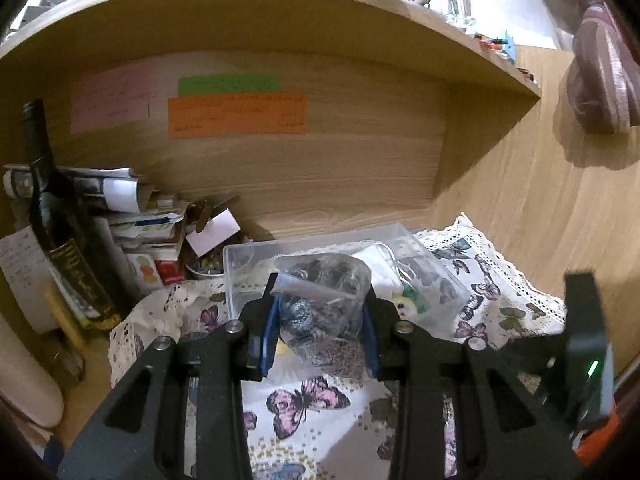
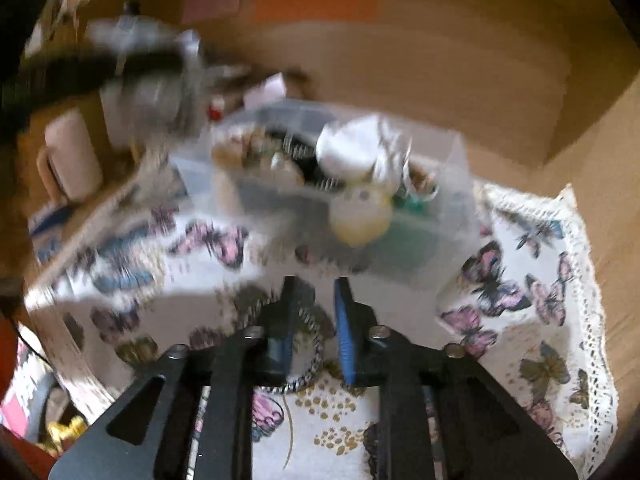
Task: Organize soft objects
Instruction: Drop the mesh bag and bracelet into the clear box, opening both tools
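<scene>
1. My left gripper [image 1: 318, 320] is clamped on a clear plastic bag [image 1: 322, 300] of grey-blue knitted pieces; the bag bulges between my 2 blue-padded fingers [image 1: 266, 334] and is held above the near edge of the clear plastic box [image 1: 240, 276].
2. Far left in that view, a dark glass bottle [image 1: 60, 224] leans against a messy paper stack [image 1: 132, 208].
3. The bag is crinkled and see-through, and its contents look coarse and scaly.
4. Behind it, the box is rectangular and thin-walled, holding a white soft lump [image 1: 380, 268] and a small pale toy face [image 1: 404, 308].
5. Everything sits on a white butterfly-print cloth [image 1: 304, 404] with a lace edge, over the wooden desk [image 1: 540, 208].
6. My right gripper [image 2: 316, 320] has its jaws slightly apart; a black-and-white braided loop [image 2: 308, 376] lies on the cloth under them, and I cannot tell whether I touch it.
7. The right view is blurred: the box [image 2: 456, 184] lies ahead with a yellow round toy [image 2: 360, 216] against its front wall.
</scene>
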A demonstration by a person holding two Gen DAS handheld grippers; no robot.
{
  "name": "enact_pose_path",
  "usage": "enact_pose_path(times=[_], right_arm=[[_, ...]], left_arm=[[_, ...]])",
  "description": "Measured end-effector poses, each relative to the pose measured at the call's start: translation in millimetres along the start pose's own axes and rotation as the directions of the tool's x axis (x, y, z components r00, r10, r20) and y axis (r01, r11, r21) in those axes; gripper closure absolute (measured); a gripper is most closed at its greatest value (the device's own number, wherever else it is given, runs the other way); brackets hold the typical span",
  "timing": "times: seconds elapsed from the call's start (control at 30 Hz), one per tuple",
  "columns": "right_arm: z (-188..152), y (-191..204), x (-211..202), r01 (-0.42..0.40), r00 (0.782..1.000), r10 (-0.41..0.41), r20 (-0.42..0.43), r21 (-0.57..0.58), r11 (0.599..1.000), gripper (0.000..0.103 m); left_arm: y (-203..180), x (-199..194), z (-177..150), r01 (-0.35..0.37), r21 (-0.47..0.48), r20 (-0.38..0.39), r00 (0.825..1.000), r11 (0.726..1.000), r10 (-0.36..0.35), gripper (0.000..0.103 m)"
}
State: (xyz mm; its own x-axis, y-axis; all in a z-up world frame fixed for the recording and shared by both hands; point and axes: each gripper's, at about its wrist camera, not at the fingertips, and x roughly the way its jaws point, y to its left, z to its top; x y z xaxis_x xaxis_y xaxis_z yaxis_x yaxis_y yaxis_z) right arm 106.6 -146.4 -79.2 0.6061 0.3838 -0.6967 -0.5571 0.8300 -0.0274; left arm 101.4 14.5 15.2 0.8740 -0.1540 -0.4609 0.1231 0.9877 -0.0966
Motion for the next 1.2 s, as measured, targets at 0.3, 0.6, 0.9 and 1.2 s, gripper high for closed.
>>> enact_pose_path(times=[0.3, 0.6, 0.9, 1.2], right_arm=[[-20.9, 7.4, 39.6, 0.003, 0.989, -0.013, -0.148, -0.069, 0.998, 0.096], [-8.9, -3.2, 6.8, 0.007, 1.000, -0.008, -0.020, -0.027, 1.000, 0.097], [31.6, -27.5, -22.2, 0.088, 0.987, -0.093, 0.129, 0.047, 0.995, 0.097], [67.7, -49.1, 1.0, 0.198, 0.969, -0.210, 0.131, 0.095, 0.976, 0.097]], left_arm=[[-2.1, 36.1, 11.5, 0.002, 0.024, -0.021, 1.000, 1.000, -0.002, 0.068], [-5.9, 76.9, 6.6, 0.001, 0.035, -0.091, 0.996, 0.999, 0.002, 0.068], [5.9, 116.6, -17.6, 0.011, -0.005, -0.219, 0.976, 1.000, -0.011, 0.067], [2.6, 115.1, -21.1, 0.006, 0.022, -0.217, 0.976, 1.000, -0.001, 0.060]])
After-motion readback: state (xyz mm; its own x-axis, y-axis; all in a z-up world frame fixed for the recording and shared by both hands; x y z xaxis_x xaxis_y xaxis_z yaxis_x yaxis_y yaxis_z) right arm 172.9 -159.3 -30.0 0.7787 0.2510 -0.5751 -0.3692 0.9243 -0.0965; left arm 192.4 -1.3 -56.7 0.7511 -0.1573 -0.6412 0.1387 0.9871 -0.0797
